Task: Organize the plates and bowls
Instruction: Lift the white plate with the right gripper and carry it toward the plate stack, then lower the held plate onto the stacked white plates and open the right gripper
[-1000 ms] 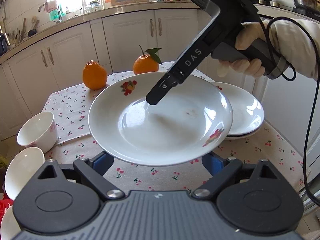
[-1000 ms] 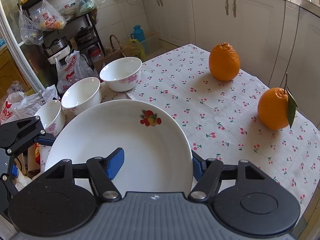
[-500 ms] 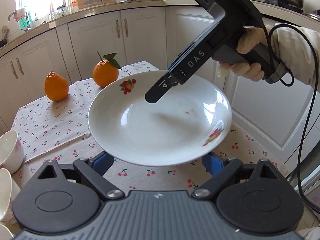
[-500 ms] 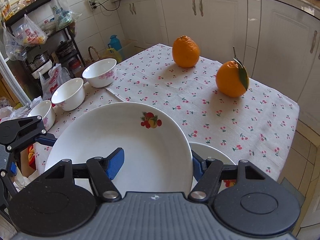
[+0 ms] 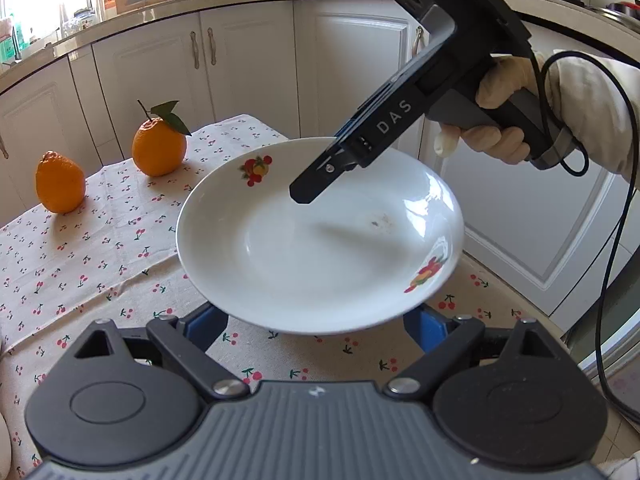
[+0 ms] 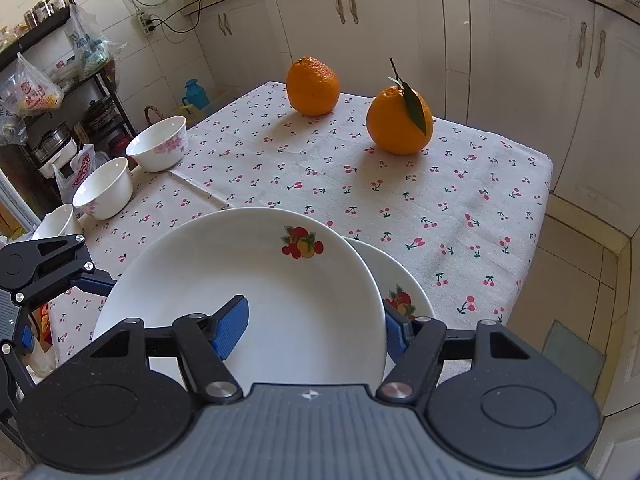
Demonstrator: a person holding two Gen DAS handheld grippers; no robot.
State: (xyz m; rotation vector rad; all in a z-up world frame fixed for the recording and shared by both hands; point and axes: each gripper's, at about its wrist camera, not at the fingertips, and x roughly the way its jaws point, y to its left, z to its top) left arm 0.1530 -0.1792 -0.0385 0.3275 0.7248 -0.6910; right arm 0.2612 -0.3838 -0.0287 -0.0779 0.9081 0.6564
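Plate (image 5: 320, 264) is up off the table (image 5: 100, 248), white with fruit prints, carried between both tools. Left wrist view: left gripper (image 5: 316, 328) has its blue pads wide apart under the plate's near rim; the rim covers the pad faces, so can't tell if they press on it or just support it. Right gripper (image 5: 310, 204) comes in from the top right in a gloved hand (image 5: 500, 120). One black finger lies over the plate's inside and the other is hidden beneath, so it looks clamped across the rim. Two oranges (image 5: 159, 146) sit at the far side, not part of the job. Right wrist view: one blue pad is inside the plate and the other just outside its rim, with the plate wall between them, so I read it as a grip on the plate. A second plate (image 6: 404, 280) lies on the cloth right under the carried one's right edge, mostly covered, so a stack count is not possible. Progress, as a guess: plate stacking is midway, and this plate is not yet set down on the second. Three bowls (image 6: 158, 142) stand separately at the table's left edge, unstacked, so that part is all left. The nearest bowl is partly cut off behind the left tool
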